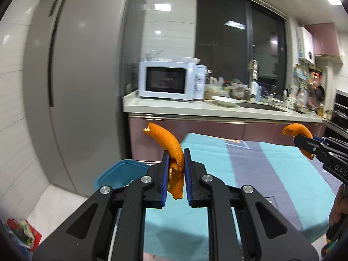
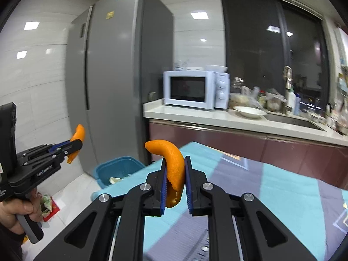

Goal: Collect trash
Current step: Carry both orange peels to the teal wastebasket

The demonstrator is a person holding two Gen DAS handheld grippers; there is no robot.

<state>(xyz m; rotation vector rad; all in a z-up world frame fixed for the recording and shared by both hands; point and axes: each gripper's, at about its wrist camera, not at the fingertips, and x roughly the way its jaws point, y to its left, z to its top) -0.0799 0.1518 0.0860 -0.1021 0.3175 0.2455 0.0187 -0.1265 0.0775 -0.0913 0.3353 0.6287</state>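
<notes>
Above the surface (image 1: 271,169) with its turquoise and purple cloth, both grippers are held in the air, each with a piece of orange peel. The left gripper (image 1: 176,174) has its jaws closed on a curved orange peel (image 1: 171,145), which stands up between the blue pads and bends to the left at its top. The right gripper (image 2: 175,179) has its jaws closed on a second orange peel (image 2: 173,158), which also curls to the left above the pads. In the right wrist view the left gripper is seen at the left side, with a hand (image 2: 15,211) around its handle. A blue bin (image 2: 118,169) stands on the floor just beside the edge of the surface, near the grey refrigerator (image 2: 121,76). Behind, a white microwave (image 1: 171,80) and a white bowl (image 1: 225,101) are on the kitchen counter (image 1: 195,108).
</notes>
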